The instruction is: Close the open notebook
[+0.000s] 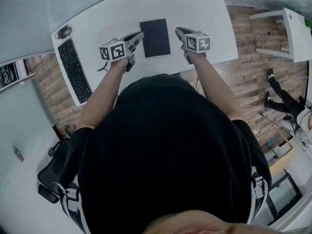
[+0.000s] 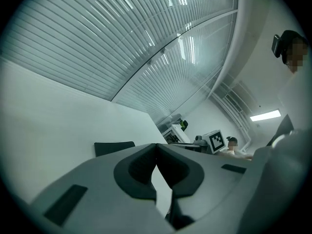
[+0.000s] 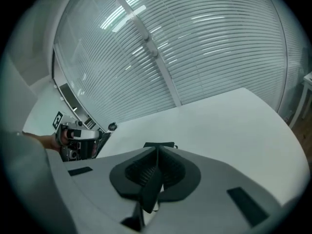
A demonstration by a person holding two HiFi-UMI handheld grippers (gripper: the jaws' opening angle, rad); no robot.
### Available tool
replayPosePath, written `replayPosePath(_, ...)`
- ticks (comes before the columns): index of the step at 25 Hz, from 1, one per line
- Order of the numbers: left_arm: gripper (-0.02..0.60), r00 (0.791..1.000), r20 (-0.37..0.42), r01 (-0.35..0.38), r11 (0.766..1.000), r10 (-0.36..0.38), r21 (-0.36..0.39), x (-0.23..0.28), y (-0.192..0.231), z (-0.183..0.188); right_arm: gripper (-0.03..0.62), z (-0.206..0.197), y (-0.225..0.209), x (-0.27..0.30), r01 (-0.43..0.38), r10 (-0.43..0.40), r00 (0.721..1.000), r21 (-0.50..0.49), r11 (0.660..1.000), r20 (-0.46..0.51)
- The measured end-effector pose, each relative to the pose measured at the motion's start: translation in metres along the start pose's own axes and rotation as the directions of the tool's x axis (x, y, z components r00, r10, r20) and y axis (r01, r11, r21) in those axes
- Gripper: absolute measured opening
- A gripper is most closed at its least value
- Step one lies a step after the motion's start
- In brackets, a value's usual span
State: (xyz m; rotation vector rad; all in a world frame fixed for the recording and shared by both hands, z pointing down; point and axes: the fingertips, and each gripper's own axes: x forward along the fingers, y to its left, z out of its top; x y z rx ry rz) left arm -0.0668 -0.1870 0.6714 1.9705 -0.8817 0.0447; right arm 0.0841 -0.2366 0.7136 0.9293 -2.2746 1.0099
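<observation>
Notebook (image 1: 155,37) reads as closed to me: one flat dark cover face up on the white surface (image 1: 204,13), no pages showing. I think the task is done or nearly so.

Left gripper (image 1: 138,35): jaws pressed together, nothing between them. Its tip sits just beside the notebook's left edge; I can't tell from the head view whether it touches. Its own view shows the cover as a dark slab low and to the left of the jaws.

Right gripper (image 1: 178,31): jaws also pressed together and empty. It's off the notebook's right edge near the far corner, with a visible strip of surface between them, and it looks raised above the surface.

Key relation: the notebook lies between the two grippers, long axis running away from me, short edge toward my body. Left is the nearer one, so any press-down on the cover would be easiest from that side. Right would have to come inward across the notebook's right edge.

Keyboard (image 1: 74,71) is well left of the notebook and out of the way.

Risk: nudging the cover sideways with closed jaws slides the whole notebook.
</observation>
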Motion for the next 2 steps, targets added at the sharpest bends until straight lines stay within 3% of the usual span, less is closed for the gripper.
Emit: replayPosePath(2, 0.025, 1.0, -0.001, -0.008, 1.0, 0.008, -0.007, 0.0011, 0.0008, -0.0046, 0.041, 0.0022, -0.0028, -0.0045, 0.004, -0.004, 1.0, -0.01, 1.0, 0.024)
